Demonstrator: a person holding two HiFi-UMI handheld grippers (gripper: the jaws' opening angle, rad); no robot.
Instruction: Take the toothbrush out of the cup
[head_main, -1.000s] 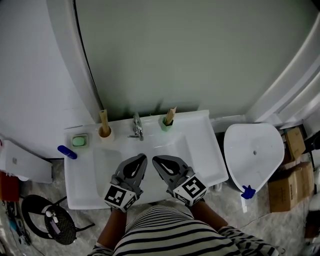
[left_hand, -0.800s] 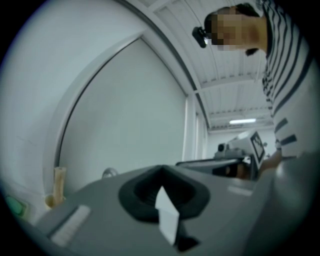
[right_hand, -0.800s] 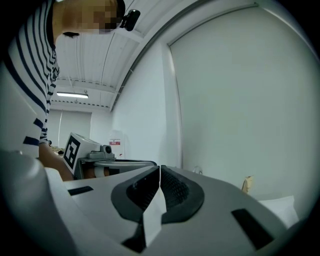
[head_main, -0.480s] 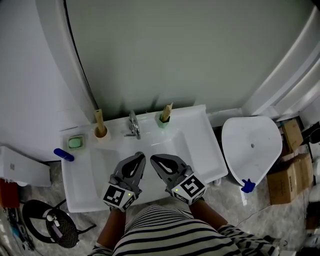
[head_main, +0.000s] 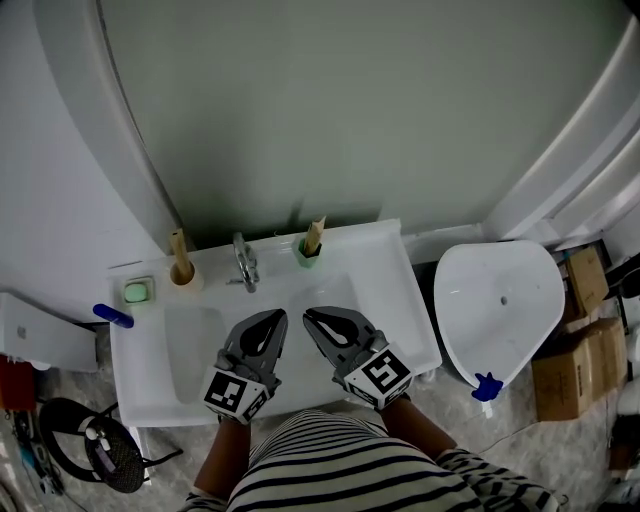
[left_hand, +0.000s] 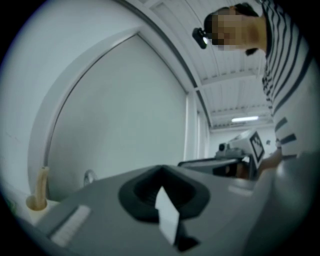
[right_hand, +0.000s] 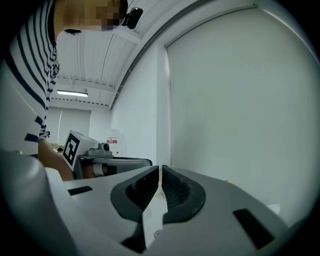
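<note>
Left gripper (head_main: 272, 322) and right gripper (head_main: 318, 322) hang side by side over the near part of the white sink (head_main: 397, 305), each with jaws pressed together on nothing. On the far rim, a wooden toothbrush (head_main: 314, 235) stands in a green cup (head_main: 306, 256) right of the faucet (head_main: 243, 263). A second toothbrush (head_main: 178, 248) stands in a beige cup (head_main: 183, 274) to its left.

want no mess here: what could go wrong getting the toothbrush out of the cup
The left gripper and right gripper are both shut; unopened, they could knock a cup over. The beige cup and green cup each hold a toothbrush, so the wrong one may get picked.
</note>
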